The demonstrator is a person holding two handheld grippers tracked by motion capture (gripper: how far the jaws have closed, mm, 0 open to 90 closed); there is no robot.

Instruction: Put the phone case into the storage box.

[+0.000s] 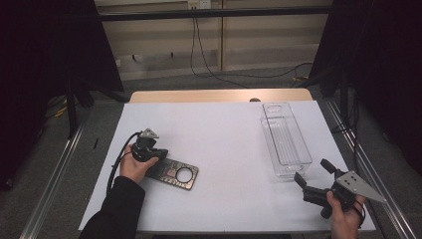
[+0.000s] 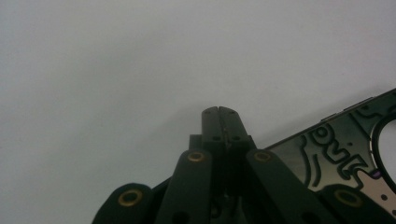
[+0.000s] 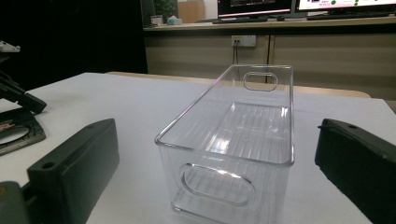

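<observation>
A dark flat plate point(image 1: 176, 174) with a round hole and pale etched markings lies on the white table at the left. My left gripper point(image 1: 159, 155) is at the plate's left end, held in a hand with a black sleeve. In the left gripper view its jaws meet at the tips point(image 2: 219, 113) over bare table, with the plate point(image 2: 336, 154) beside them at the right. My right gripper point(image 1: 312, 173) is open at the near right, pointing at the short end of a clear plastic bin point(image 1: 285, 139). The bin point(image 3: 233, 135) is empty and stands between the spread jaws, not touched.
The white table top point(image 1: 224, 144) ends in a wooden strip at the far side. Metal rails run along both sides. Cables lie on the floor beyond the table. The plate point(image 3: 18, 133) and part of the left gripper point(image 3: 18, 95) show at the left edge of the right gripper view.
</observation>
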